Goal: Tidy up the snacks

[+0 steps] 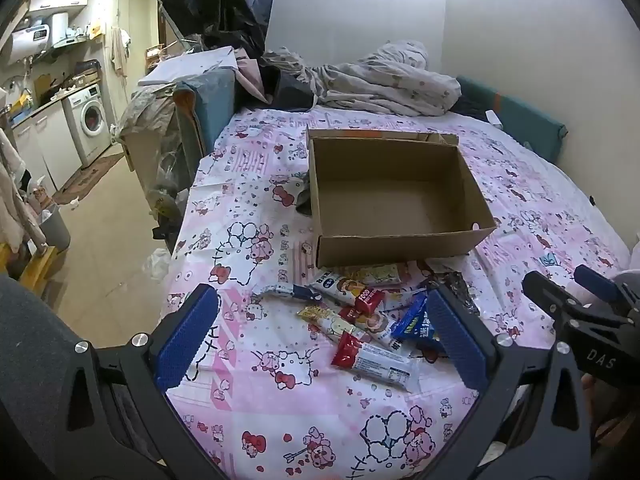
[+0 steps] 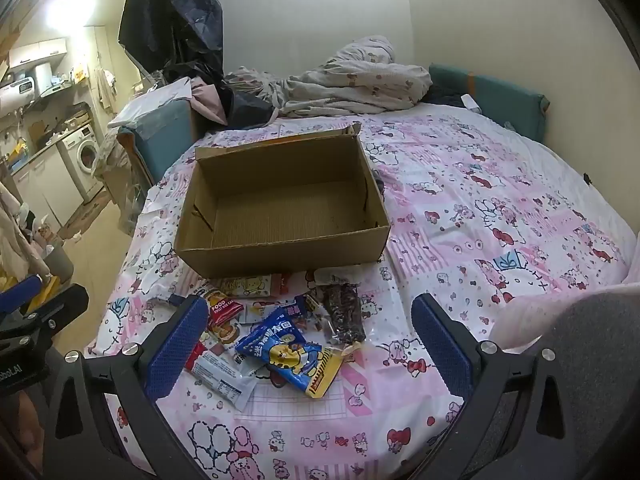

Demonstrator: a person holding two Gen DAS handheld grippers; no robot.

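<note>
At the lower centre of the left wrist view, the left gripper gapes empty over the snacks below the cardboard box. The right wrist view shows the right gripper, jaws apart, and the blue packet's front.

One cardboard box stands on the bed sheet; before its near side lies one loose heap of snacks, about nine packets as far as overlap allows; one blue bag; one dark clear pouch; two grippers.
</note>
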